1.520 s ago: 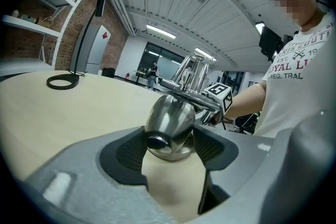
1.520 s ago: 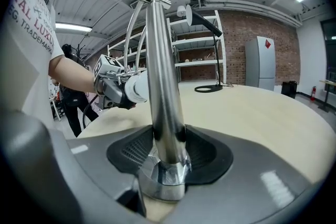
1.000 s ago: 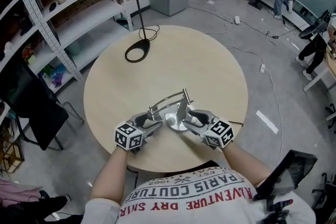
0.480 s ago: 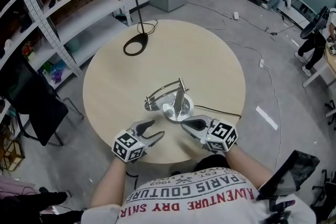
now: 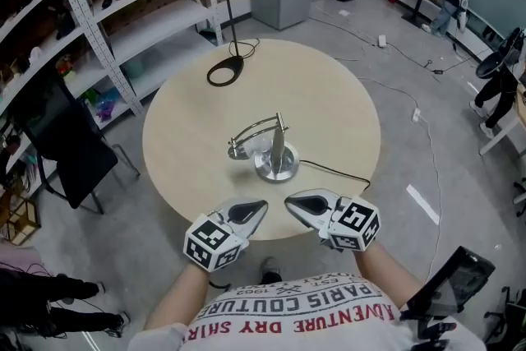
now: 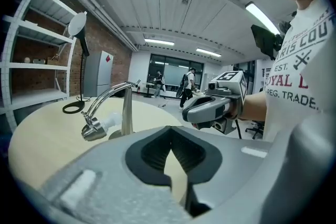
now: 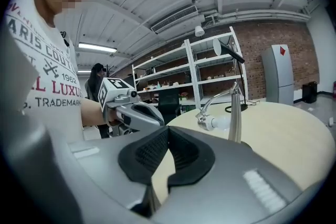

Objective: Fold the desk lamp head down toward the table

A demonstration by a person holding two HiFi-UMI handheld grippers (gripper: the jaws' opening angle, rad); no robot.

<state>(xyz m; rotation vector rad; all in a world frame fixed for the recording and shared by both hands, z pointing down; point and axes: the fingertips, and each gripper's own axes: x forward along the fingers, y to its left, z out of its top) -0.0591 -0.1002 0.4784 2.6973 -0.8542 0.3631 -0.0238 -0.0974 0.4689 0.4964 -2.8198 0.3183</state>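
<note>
Over by the far-left edge of the table the black lamp stands upright, apart from my work. A second ago both claws were up against the silver desk lamp; now they are off it.

My left gripper has drawn back to the near edge. Its jaws have just been closing and now meet with nothing between them.

The desk lamp sits free near the middle of the table. Its post is upright on the round base, its arm arcs over to the left, and its head hangs low beside the base, close to the tabletop.

My right gripper is also back at the near edge. It too has just been closing and is pinched together, empty.

With both claws clear and the head already down, I judge the fold done. Nothing seems left but to hold off.
</note>
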